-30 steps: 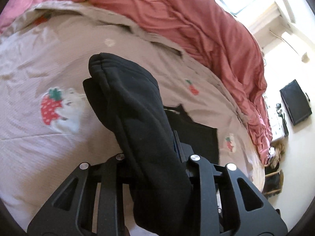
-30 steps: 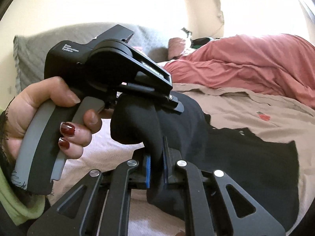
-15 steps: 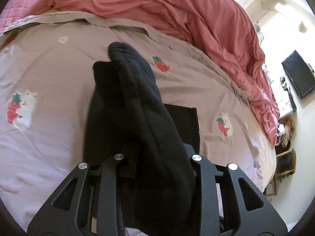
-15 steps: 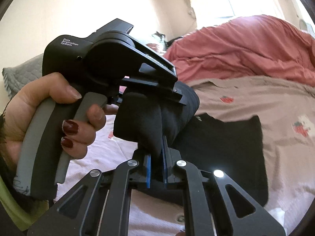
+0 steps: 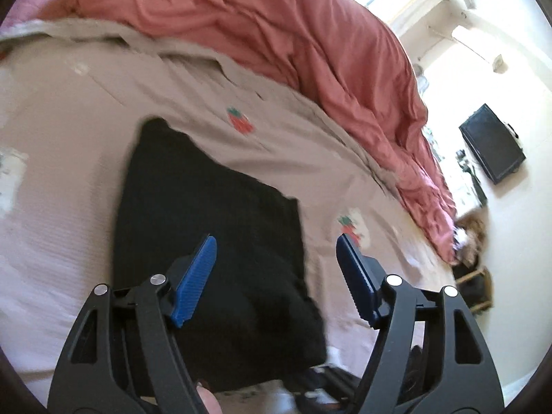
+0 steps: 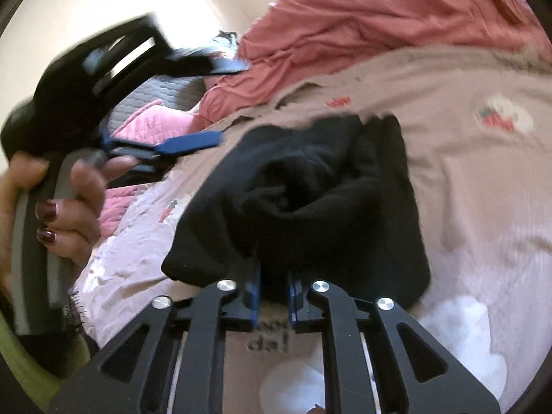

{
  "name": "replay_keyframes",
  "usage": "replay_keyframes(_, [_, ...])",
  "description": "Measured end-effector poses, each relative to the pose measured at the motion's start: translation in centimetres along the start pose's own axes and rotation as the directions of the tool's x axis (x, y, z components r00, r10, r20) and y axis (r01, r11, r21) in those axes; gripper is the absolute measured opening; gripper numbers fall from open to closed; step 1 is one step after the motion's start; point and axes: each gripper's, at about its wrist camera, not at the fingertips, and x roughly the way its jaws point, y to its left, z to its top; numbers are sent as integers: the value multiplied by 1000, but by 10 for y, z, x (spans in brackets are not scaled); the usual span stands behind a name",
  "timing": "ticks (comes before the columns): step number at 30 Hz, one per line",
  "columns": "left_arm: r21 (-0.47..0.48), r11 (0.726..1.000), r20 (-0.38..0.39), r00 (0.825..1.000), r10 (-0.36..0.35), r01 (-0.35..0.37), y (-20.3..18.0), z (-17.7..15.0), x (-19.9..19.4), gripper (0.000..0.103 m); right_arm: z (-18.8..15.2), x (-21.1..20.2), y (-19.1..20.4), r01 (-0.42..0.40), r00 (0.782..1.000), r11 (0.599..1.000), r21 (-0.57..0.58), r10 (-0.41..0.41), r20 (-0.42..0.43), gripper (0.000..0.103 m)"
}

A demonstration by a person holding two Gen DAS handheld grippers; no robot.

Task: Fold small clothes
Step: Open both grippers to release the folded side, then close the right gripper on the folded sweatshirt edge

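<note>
A black garment lies folded on the pale strawberry-print bed cover. My left gripper hovers just above it, its jaws opening wide and its blue pads bare. In the right wrist view the same garment bunches up in front of my right gripper, whose jaws are starting to open while a fold of the cloth is still pinched between the pads. The left gripper shows there too, blurred, held by a hand at the left.
A rumpled red duvet is heaped along the far side of the bed. Pink and grey pillows lie at the head. A dark screen hangs on the wall beyond the bed's right edge.
My left gripper has let go of the garment and spread its jaws; the cloth now lies flat on the bed. The right gripper has rolled and sunk toward the bed, still holding its fold.
</note>
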Motion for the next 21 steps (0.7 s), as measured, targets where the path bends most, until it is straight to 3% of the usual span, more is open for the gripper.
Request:
replay_keyframes(3, [52, 992, 69, 992, 109, -113, 10, -7, -12, 62, -5, -7, -4, 14, 1000, 1000, -9, -14, -13, 19])
replay_keyframes(6, [121, 961, 115, 965, 237, -250, 20, -18, -13, 60, -5, -16, -7, 34, 999, 999, -24, -34, -15, 23])
replay_keyframes(8, [140, 947, 124, 954, 272, -288, 27, -23, -10, 60, -5, -25, -8, 52, 999, 998, -37, -52, -7, 25])
replay_keyframes(12, [140, 957, 79, 966, 247, -256, 46, -39, 2, 60, 8, -44, -11, 91, 996, 994, -62, -90, 27, 26])
replay_keyframes(13, [149, 957, 55, 969, 242, -247, 48, -44, 9, 60, 15, -44, -13, 95, 995, 993, -67, -93, 30, 32])
replay_keyframes(17, [284, 904, 114, 947, 301, -321, 37, -60, 18, 60, 46, -35, -16, 101, 995, 992, -77, -100, 21, 42])
replay_keyframes(21, [248, 943, 100, 975, 200, -220, 53, -55, 10, 63, 77, 3, -22, 62, 994, 997, -42, -66, -91, 45])
